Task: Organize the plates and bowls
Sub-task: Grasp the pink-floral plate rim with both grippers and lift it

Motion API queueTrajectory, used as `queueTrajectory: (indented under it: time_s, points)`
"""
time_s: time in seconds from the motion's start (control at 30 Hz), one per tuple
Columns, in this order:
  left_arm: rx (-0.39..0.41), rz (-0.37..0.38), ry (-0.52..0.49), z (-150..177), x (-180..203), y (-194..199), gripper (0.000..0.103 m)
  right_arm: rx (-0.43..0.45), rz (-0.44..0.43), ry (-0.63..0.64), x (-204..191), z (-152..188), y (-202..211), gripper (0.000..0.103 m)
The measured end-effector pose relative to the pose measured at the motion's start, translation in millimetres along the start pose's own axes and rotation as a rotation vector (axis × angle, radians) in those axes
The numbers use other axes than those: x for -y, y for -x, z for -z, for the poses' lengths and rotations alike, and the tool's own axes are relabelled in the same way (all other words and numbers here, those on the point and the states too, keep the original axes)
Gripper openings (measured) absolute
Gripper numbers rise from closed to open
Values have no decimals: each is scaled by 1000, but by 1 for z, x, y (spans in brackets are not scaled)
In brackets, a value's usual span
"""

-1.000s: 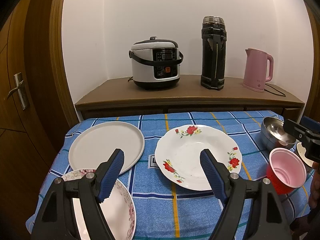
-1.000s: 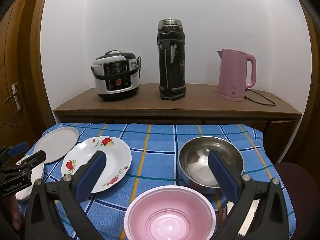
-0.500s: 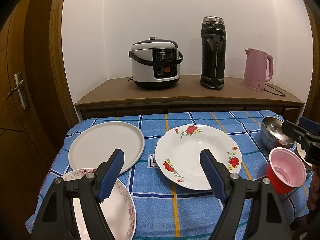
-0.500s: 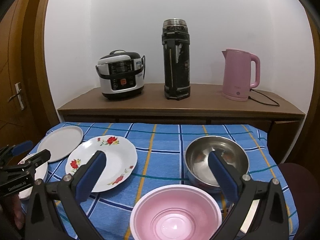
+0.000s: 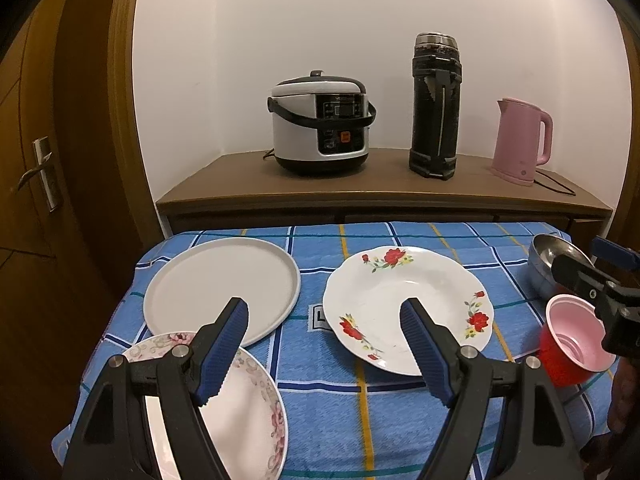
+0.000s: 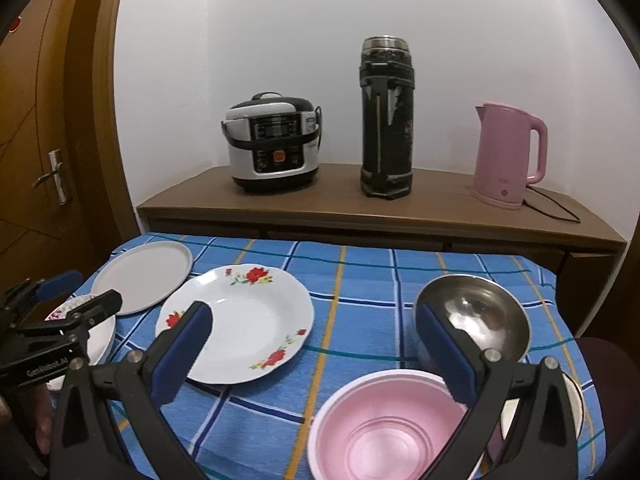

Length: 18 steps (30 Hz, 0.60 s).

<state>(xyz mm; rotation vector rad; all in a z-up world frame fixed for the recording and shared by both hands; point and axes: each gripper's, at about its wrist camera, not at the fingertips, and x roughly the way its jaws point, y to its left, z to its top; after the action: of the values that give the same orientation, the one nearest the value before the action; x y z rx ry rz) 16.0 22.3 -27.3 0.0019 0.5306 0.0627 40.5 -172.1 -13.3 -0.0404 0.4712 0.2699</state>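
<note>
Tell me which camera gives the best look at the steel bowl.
The right wrist view: the steel bowl sits close ahead, its whole rim and shiny inside showing, only partly crossed by a finger of the right gripper. The left wrist view catches the bowl small at the right edge, half hidden behind the other gripper.

A woven checked cloth [image 6: 360, 276], matt, covers the bench. The steel bowl [image 6: 476, 320] near its right edge is polished metal and mirrors the light. The pink bowl [image 6: 384, 428] at the front edge looks like smooth plastic. The rose-print plate [image 6: 248, 332] is glossy glazed ceramic; the plain plate [image 5: 220, 284] at the far left corner is matt. Behind, the shelf [image 6: 360, 208] is smooth brown wood, and the kettle [image 6: 508, 156] on it satin pink plastic.
</note>
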Motion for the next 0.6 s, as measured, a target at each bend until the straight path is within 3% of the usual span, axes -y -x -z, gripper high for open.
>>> queueTrajectory:
  time_s: [0.23, 0.43, 0.6]
  points:
    - [-4, -46, 28, 4, -23, 5, 80, -24, -94, 51, -31, -1, -11, 102]
    - [-8, -189, 102, 18, -79, 23, 80, -57, -227, 151, -80, -1, -25, 91]
    - [-36, -297, 188, 37, -128, 32, 80, -96, -314, 238, -124, 6, -42, 88]
